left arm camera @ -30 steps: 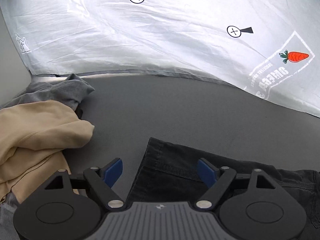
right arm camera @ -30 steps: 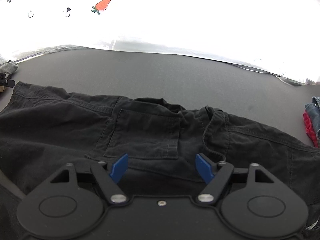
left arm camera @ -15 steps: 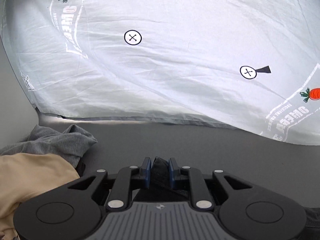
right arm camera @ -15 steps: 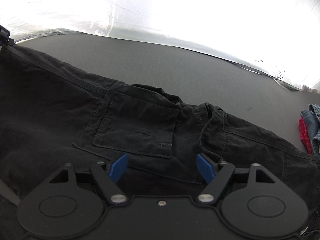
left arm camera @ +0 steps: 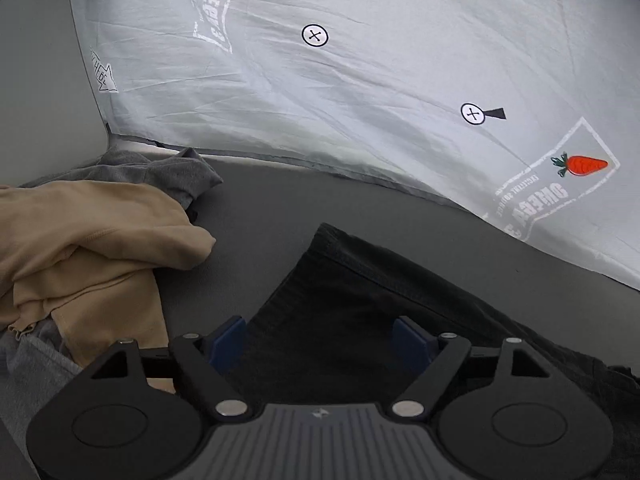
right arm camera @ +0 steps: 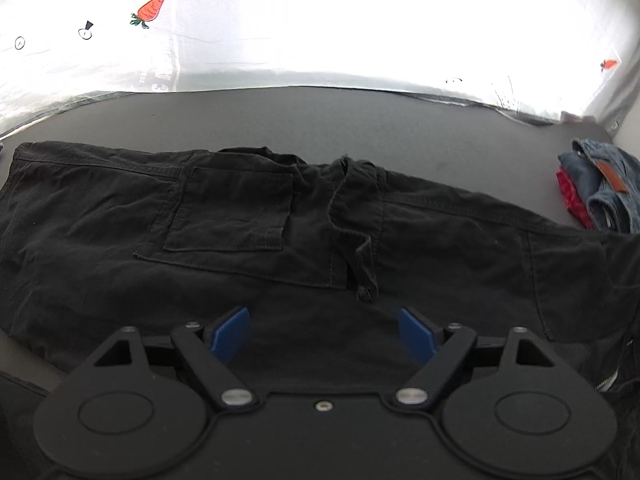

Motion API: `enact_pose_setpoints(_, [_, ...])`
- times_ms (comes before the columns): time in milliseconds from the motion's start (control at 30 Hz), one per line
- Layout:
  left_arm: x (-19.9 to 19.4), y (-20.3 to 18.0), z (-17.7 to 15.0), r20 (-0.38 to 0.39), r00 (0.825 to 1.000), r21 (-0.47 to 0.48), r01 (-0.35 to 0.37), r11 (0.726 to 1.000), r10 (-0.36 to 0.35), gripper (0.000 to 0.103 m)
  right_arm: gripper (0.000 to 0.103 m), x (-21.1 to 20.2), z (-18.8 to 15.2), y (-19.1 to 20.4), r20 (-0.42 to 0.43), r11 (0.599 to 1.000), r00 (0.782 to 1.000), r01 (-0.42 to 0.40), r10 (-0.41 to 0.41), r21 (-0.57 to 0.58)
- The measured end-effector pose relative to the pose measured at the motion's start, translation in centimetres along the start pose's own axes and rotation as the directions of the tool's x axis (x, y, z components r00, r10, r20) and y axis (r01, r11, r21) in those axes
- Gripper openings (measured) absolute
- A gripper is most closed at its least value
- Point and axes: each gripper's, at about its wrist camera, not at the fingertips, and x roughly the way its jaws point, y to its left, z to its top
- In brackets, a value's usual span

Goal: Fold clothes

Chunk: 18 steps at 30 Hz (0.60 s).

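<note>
Black trousers (right arm camera: 280, 248) lie spread lengthwise across the dark tabletop (right arm camera: 320, 120), flat for folding. My left hand-held gripper (left arm camera: 320, 340) hovers open over one hem end; right hand-held gripper (right arm camera: 324, 336) open above the pocket area, holding nothing.

Left gripper (left arm camera: 320, 338) spread wide above black trousers (left arm camera: 360, 300)

Jeans (right arm camera: 604, 188) seemingly edge-cropped; backdrop overexposed
</note>
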Motion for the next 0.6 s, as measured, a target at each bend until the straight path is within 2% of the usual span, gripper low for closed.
enact_pose_setpoints(100, [-3.2, -1.3, -4.1, -0.040, 0.998, 0.003, 0.053, 0.999, -0.053, 0.088, 0.085, -1.9, -1.9, -1.1, 0.011, 0.999, 1.000, 0.003, -0.003, 0.045])
enact_pose_setpoints(233, [-6.8, -5.3, -10.3, -0.128, 0.978, 0.050, 0.173, 0.984, -0.166, 0.089, 0.087, -4.8, -5.5, -3.4, 0.034, 0.997, 0.998, 0.057, -0.059, 0.057])
enact_pose_setpoints(333, [-8.4, -8.3, -13.4, -0.179, 0.964, 0.112, 0.217, 0.970, -0.195, 0.089, 0.087, -6.3, -8.3, -5.8, 0.024, 0.991, 0.995, 0.090, -0.093, 0.094])
enact_pose_setpoints(433, [-10.1, -11.0, -15.3, -0.198, 0.954, 0.165, 0.260, 0.951, -0.226, 0.089, 0.087, -7.8, -10.7, -9.0, 0.043, 0.984, 0.989, 0.134, -0.140, 0.119])
enact_pose_setpoints(533, [-11.8, -13.1, -16.5, -0.183, 0.957, 0.203, 0.262, 0.943, -0.226, 0.089, 0.077, -9.2, -12.2, -13.0, 0.079, 0.970, 0.977, 0.184, -0.198, 0.158])
enact_pose_setpoints(600, [-12.4, -14.3, -17.1, -0.175, 0.960, 0.202, 0.253, 0.946, -0.219, 0.089, 0.060, -10.0, -12.6, -16.0, 0.110, 0.959, 0.966, 0.210, -0.234, 0.192])
